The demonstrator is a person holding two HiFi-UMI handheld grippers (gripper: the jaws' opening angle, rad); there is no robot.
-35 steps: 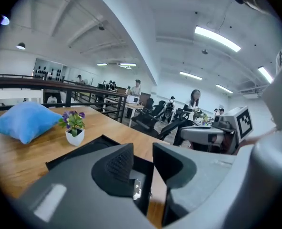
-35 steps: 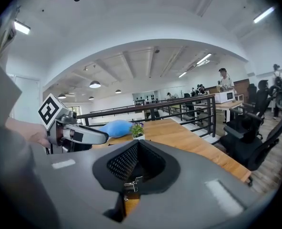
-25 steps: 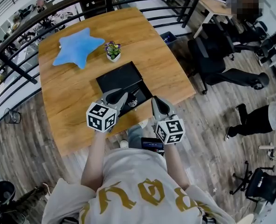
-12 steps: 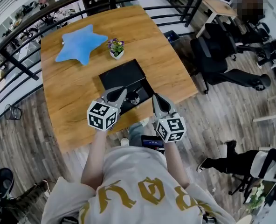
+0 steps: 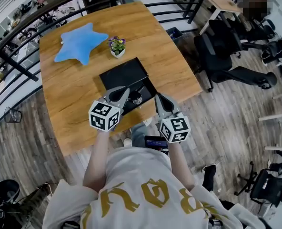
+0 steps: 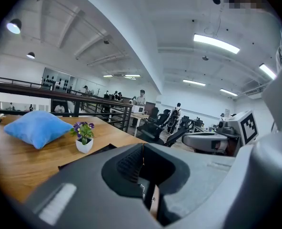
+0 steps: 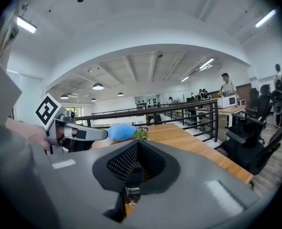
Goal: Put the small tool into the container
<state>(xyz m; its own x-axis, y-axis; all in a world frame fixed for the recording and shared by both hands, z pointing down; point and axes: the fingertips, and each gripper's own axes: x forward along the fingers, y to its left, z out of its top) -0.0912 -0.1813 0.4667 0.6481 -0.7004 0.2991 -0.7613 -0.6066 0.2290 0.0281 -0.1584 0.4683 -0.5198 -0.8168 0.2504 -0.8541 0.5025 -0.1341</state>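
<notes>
- Two hand-held tongs, both clenched on nothing: the left gripper (image 5: 122, 93) and the right gripper (image 5: 159, 100). Each one's own view shows its jaws pressed together at the tip (left gripper (image 6: 142, 149), right gripper (image 7: 137, 144)). Both hang low over the near edge of the large orange-brown wooden table (image 5: 79, 97).
- One small silvery metal tool (image 5: 137, 98) lies between the two gripper tips and apart from both. It appears to rest on the near right part of the shallow black rectangular container (image 5: 124, 75). Whether it sits fully inside the rim cannot be told.
- One blue star-shaped cushion (image 5: 79, 43) and one small white pot of purple flowers (image 5: 116, 47) stand on the far side of the container, well apart from the tool.
- Change over the last second: almost none among the task's things. The tool keeps the same spot against the container. Both grippers keep their pose and their closed jaws. The head view has swung slightly, so the table sits a little differently in it.
- Change in the background: a person in dark clothes who was crossing the floor at the right has gone from that spot.
- Meaning for the task, as a judgement: nothing is being carried. Either the tool already lies in the container and the job is as good as done, or no pick-up has begun. In that case a gripper must first open before it can close on the tool.
</notes>
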